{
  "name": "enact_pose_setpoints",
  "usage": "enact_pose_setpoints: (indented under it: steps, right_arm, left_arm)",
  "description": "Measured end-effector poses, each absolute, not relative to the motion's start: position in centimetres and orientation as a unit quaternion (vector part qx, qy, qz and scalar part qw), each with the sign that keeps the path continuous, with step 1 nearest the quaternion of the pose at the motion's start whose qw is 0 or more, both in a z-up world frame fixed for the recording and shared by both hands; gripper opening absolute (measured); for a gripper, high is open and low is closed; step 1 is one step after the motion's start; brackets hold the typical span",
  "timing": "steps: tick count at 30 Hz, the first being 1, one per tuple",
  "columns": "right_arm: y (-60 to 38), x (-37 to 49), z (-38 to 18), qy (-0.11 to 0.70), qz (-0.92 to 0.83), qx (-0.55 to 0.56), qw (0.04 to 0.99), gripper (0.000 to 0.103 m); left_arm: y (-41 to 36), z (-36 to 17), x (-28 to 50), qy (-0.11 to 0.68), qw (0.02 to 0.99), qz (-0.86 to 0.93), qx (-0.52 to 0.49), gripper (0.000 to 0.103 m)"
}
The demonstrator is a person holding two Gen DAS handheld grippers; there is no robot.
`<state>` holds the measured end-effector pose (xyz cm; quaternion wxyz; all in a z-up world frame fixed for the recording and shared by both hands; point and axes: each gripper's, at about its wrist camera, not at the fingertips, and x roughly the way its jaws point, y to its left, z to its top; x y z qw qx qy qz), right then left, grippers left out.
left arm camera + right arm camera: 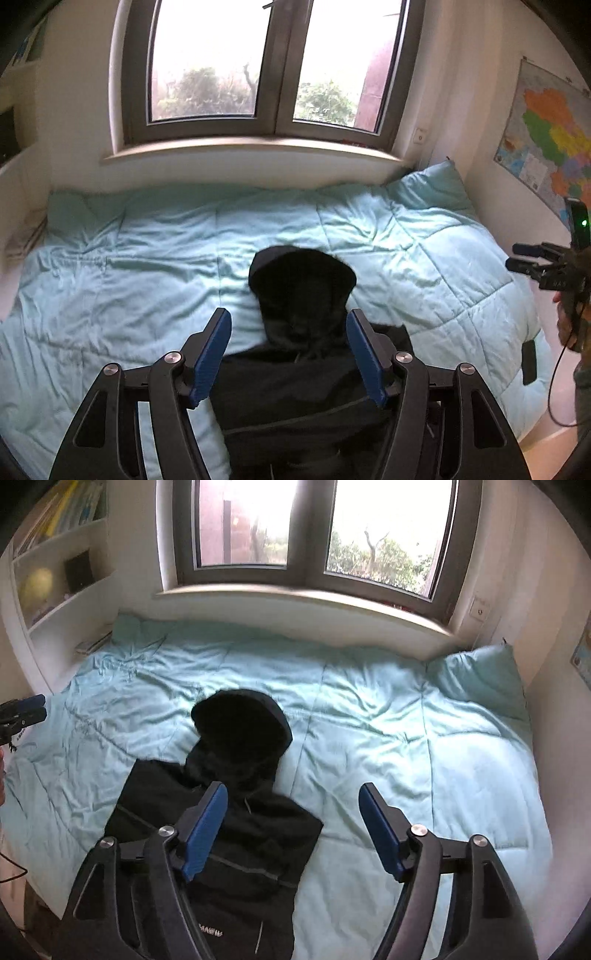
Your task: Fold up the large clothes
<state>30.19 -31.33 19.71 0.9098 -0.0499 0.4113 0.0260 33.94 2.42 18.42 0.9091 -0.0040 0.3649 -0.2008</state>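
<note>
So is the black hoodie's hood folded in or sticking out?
Sticking out: the hood lies flat on the blue duvet, beyond the hoodie body.

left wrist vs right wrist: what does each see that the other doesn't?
Left wrist only: the wall map at right, and the right gripper at the right edge, with its jaws close together.

Right wrist only: the shelves at left, the white logo on the hoodie, and the left gripper at the left edge.

Both: the black hoodie with its hood toward the window, the teal duvet, the pillow, and each camera's own open fingers.
</note>
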Motion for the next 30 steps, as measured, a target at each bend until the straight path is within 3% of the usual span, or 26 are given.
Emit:
enact_pose_setpoints:
  steps: [6,17,26,27,28,29,30]
  right_arm:
    - [-32.7,38.0,14.3,0.439,0.039,0.026,0.897,0.080]
    - [-33.8,52.4,-3.6,0.519,0.030,0.101,0.848,0.080]
    - [-33.6,60.1,-11.2,0.549,0.023,0.107,0.829,0.080]
    - [-33.5,60.6,-11.8,0.553,0.022,0.105,0.826,0.076]
    - [-33.2,61.3,-12.7,0.561,0.023,0.097,0.822,0.063]
    - [-33.1,61.5,-13.1,0.565,0.022,0.088,0.820,0.054]
    - [-32.7,61.6,-13.3,0.567,0.017,0.067,0.821,0.035]
  left_arm:
    - [0.2,15.4,41.2,0.378,0.904,-0.193,-0.037,0.075]
    - [-6.9,-3.3,57.1,0.497,0.850,-0.173,-0.033,0.075]
    - [-8.7,-10.4,63.7,0.529,0.837,-0.136,-0.027,0.075]
    - [-8.7,-10.8,64.2,0.531,0.837,-0.133,-0.029,0.075]
    - [-8.8,-11.1,64.7,0.530,0.838,-0.127,-0.031,0.075]
    - [-8.8,-11.2,65.1,0.526,0.841,-0.121,-0.031,0.064]
    - [-8.7,-11.1,65.3,0.523,0.844,-0.118,-0.025,0.021]
